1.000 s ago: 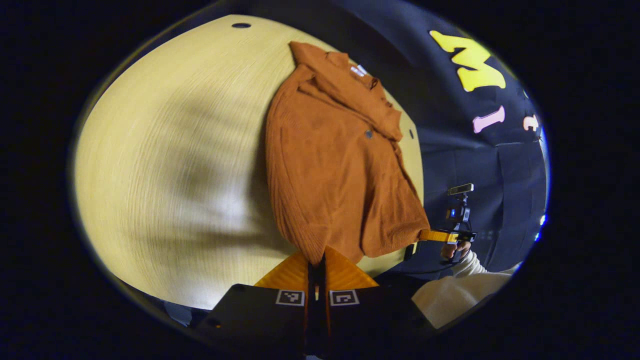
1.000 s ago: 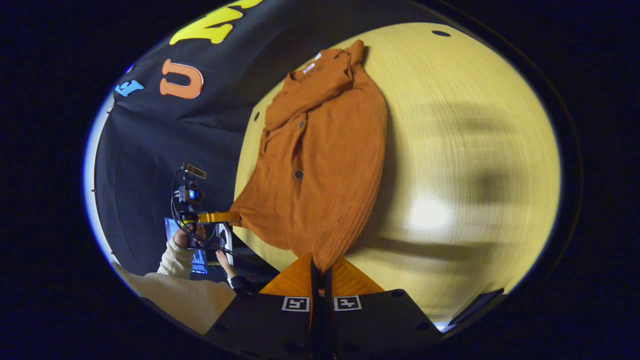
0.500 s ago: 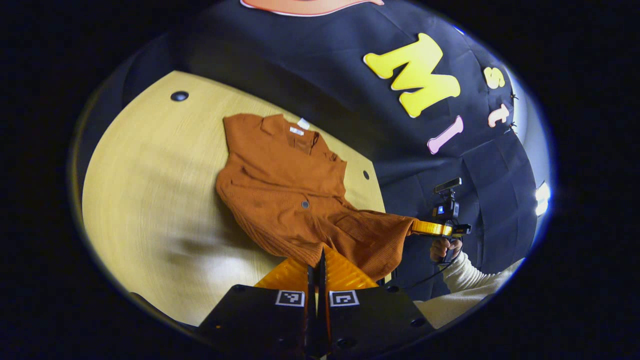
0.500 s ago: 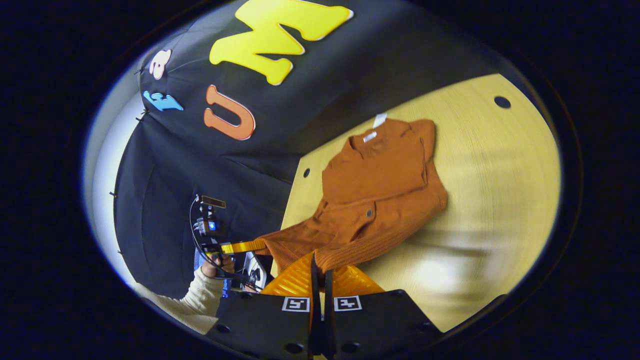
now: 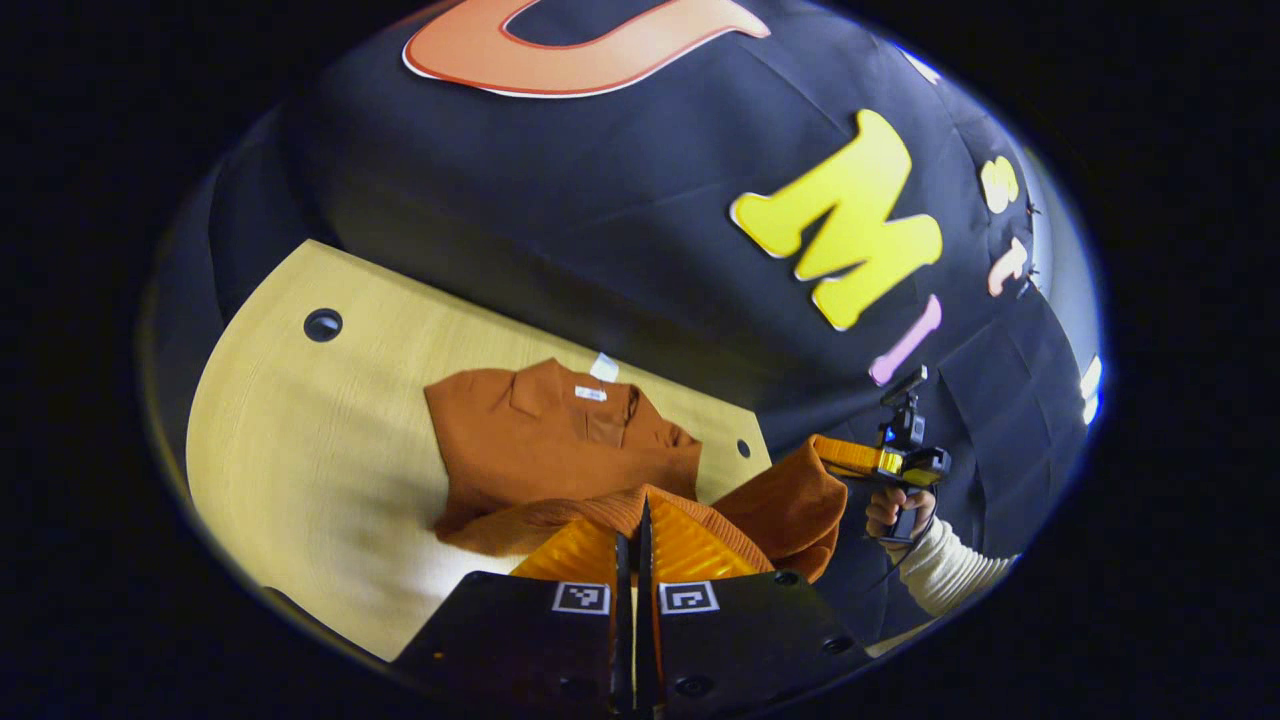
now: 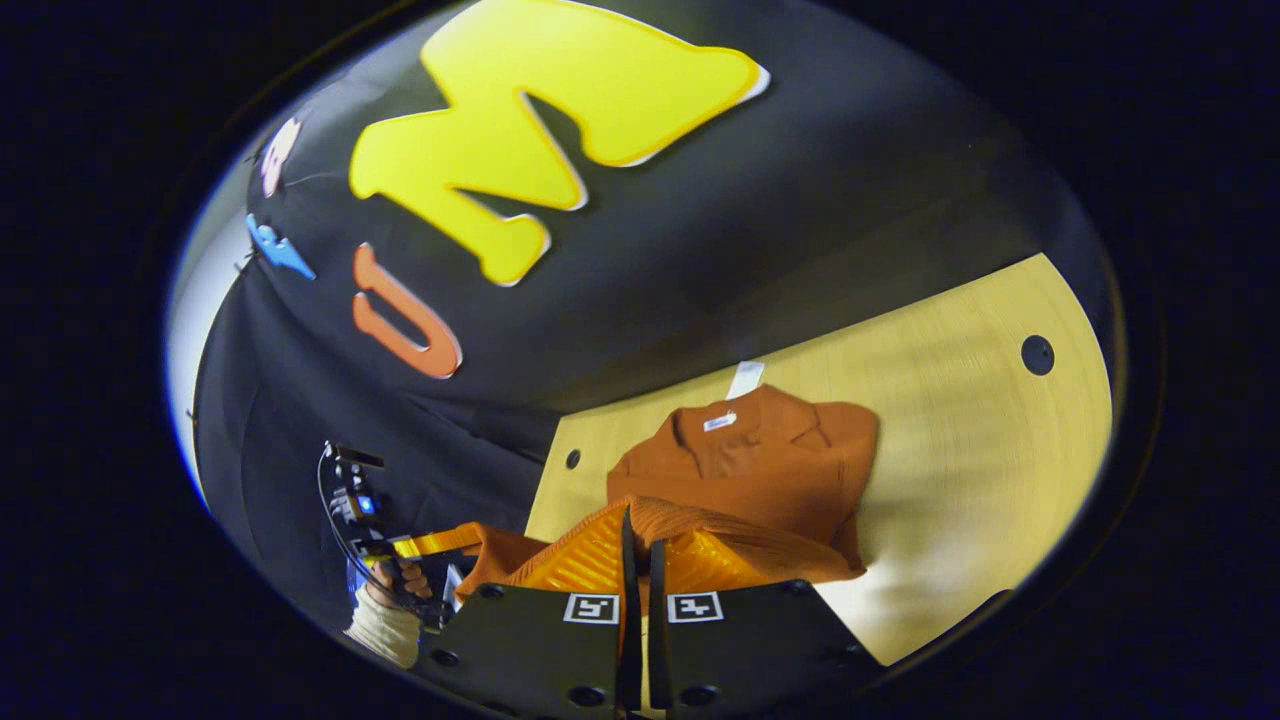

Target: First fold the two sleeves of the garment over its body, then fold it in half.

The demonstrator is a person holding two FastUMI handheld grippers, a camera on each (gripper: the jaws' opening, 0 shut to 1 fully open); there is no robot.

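Orange garment lying on the pale wooden surface at lower centre of the left gripper view, collar and white tag toward the dark wall, hem end lifted off the surface and carried toward the collar. Left gripper with fingers closed together, a ribbed hem corner pinched between them; right gripper likewise closed on the other hem corner, at the bottom of the right gripper view. Same right gripper seen farther off at right of the left gripper view, gripped by a hand, cloth hanging from it.

Judged risks: hem landing skewed if one corner travels ahead of the other, leaving a crooked half-fold; ribbed edge slipping from a shallow pinch; slack middle of the hem sagging and bunching under the top layer; folded sleeves dragged out of place by the moving cloth.

Hard to make out: sleeves, apparently tucked over the body but creases unclear; depth of each pinch; near part of the garment hidden behind the fingers; surface's near edge cut off.
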